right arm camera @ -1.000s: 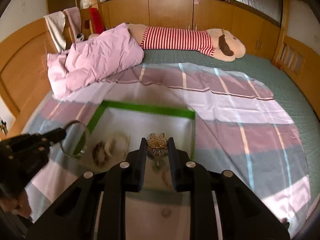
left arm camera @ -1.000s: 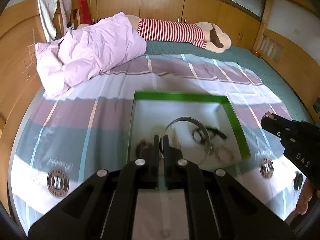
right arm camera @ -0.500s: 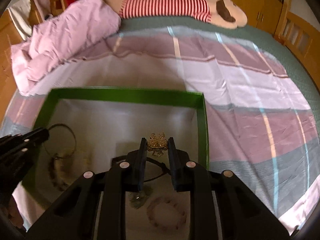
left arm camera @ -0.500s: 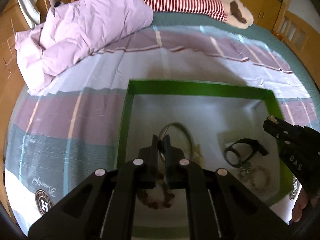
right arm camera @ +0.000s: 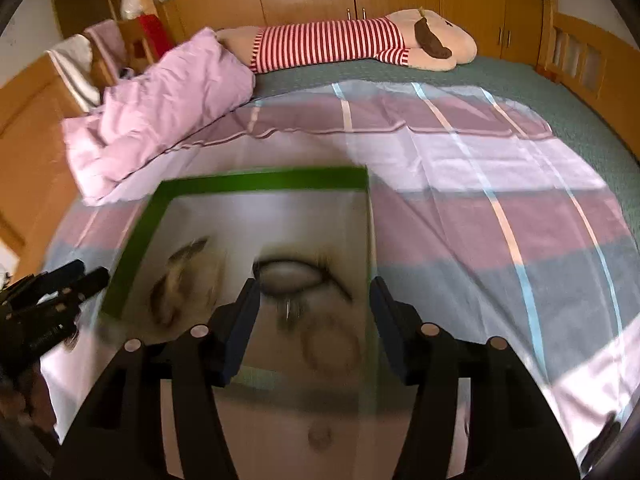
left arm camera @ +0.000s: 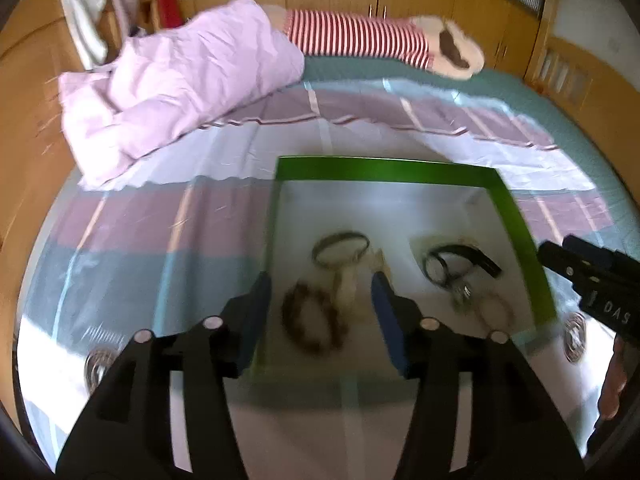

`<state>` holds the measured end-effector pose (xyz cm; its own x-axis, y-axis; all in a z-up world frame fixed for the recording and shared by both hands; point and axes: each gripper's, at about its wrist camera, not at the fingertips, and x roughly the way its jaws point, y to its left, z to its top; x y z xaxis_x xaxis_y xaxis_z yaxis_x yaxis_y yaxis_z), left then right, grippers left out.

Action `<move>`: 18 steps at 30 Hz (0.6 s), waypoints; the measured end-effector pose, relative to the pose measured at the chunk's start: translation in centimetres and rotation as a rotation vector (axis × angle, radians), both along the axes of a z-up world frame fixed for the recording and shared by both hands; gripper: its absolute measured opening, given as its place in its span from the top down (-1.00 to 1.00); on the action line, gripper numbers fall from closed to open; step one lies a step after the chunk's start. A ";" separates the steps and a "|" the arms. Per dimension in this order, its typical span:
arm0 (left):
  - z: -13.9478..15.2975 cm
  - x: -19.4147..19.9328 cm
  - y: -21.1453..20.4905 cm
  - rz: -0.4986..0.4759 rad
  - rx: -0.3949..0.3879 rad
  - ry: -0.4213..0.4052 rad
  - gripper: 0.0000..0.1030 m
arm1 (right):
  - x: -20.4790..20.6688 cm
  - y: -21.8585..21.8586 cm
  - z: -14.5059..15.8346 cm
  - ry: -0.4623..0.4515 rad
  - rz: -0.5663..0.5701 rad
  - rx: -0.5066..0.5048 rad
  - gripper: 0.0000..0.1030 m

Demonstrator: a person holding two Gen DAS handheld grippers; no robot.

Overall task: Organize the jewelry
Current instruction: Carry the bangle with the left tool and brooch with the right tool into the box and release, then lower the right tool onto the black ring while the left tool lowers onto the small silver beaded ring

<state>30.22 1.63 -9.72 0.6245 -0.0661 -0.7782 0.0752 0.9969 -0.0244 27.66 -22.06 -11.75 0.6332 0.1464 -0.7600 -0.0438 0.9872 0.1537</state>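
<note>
A green-rimmed box [left arm camera: 384, 170] with a white floor lies on the bedspread. In it are a metal bangle [left arm camera: 340, 245], a dark bead bracelet [left arm camera: 310, 322], a black strap [left arm camera: 460, 262] and a pale bracelet [left arm camera: 498, 312]. My left gripper [left arm camera: 322, 300] hangs over the bangle and beads, its jaws opening with nothing pressed between them. My right gripper [right arm camera: 314, 308] hovers over the box's right half [right arm camera: 260, 180], its jaws opening too and empty. Below it, motion blur smears the black strap [right arm camera: 292, 276] and a small piece [right arm camera: 288, 312].
A crumpled pink duvet [left arm camera: 180, 88] and a striped plush toy [left arm camera: 360, 38] lie at the far end of the bed. Wooden bed sides and cupboards ring the scene. Each gripper shows at the edge of the other's view, the right gripper [left arm camera: 592, 284] and the left gripper [right arm camera: 52, 292].
Both grippers have gone from shut to open. The left let go of the metal bangle, which now lies in the box. The small gold ornament is gone from the right fingers.
</note>
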 end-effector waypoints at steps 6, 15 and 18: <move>-1.2 -8.3 2.7 0.022 -0.028 0.022 -0.21 | -6.0 -1.8 -4.2 0.100 0.019 -0.058 -0.10; -7.2 -12.9 1.6 -0.007 -0.022 0.168 -0.22 | -7.2 1.6 -9.5 0.198 0.096 -0.081 0.09; -7.9 -13.6 1.1 -0.016 -0.023 0.189 -0.23 | -6.3 2.3 -10.1 0.198 0.095 -0.106 0.09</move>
<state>16.64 2.75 -17.65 0.4662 -0.0943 -0.8796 0.0832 0.9946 -0.0625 21.32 -19.71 -21.82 0.4574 0.1108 -0.8823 -0.1165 0.9911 0.0641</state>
